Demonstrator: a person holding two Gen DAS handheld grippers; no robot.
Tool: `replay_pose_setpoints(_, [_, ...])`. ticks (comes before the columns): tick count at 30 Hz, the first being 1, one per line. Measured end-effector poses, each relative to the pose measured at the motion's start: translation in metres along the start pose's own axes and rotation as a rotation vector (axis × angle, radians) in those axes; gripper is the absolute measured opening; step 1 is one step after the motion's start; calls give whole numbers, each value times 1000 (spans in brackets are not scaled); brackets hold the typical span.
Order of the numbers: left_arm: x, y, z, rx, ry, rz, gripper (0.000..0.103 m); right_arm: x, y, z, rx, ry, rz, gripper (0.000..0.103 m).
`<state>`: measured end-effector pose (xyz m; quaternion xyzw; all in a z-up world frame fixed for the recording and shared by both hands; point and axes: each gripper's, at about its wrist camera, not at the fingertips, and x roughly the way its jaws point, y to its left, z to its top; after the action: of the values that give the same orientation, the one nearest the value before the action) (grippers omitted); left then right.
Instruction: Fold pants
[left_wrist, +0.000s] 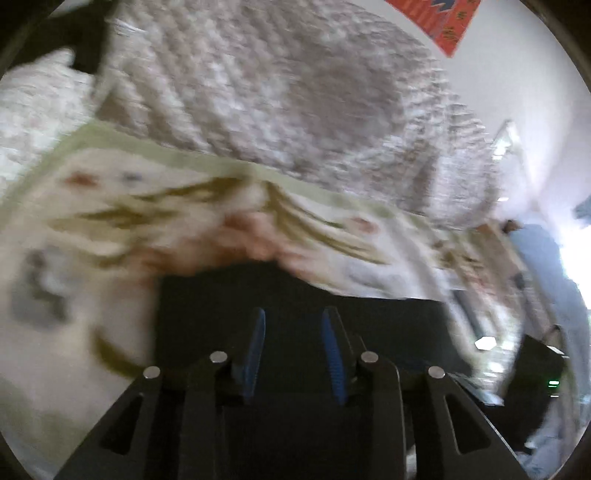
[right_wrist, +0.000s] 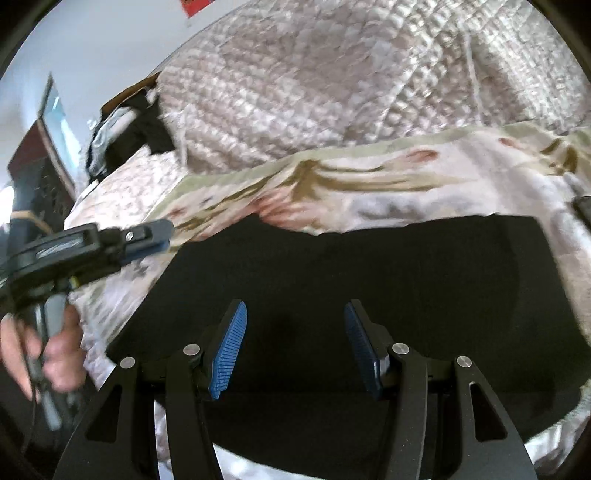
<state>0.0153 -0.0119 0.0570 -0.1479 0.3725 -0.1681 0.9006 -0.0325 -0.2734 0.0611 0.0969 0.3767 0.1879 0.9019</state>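
Note:
Black pants (left_wrist: 295, 288) (right_wrist: 369, 266) lie flat on a floral sheet (right_wrist: 369, 184) on a bed. In the blurred left wrist view, my left gripper (left_wrist: 294, 314) hovers over the near part of the pants. Its blue pads (left_wrist: 255, 339) stand a little apart with only dark cloth showing behind the gap. The right gripper (right_wrist: 294, 306) is open wide above the pants, with nothing between its pads (right_wrist: 229, 350). In the right wrist view the left gripper (right_wrist: 162, 236) reaches in from the left near the pants' left edge, with a hand (right_wrist: 55, 350) on its grip.
A quilted beige bedspread (left_wrist: 295, 92) (right_wrist: 314, 81) is bunched up behind the sheet. Dark clothing (right_wrist: 140, 129) lies at the bed's far left. Dark wooden furniture (right_wrist: 33, 177) and a white wall with a red poster (left_wrist: 450, 22) stand beyond the bed.

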Motion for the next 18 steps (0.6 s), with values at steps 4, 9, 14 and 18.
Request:
replay_pose_setpoints(4, [-7,36,-2,-31,-15,105,35,21,3,3,26,74,53,56])
replay_pose_setpoints(9, [-3,57,-8,-72,-25,134,35,48,4,18,65,135,90,55])
replay_pose_setpoints(14, [-4,67,-11,-92,-37,152,35,70,5,24,85,176,124,44])
replay_pose_setpoints(18, [-4,69,-11,-94,-42,166,35,74,-3,24,128,187,116,2])
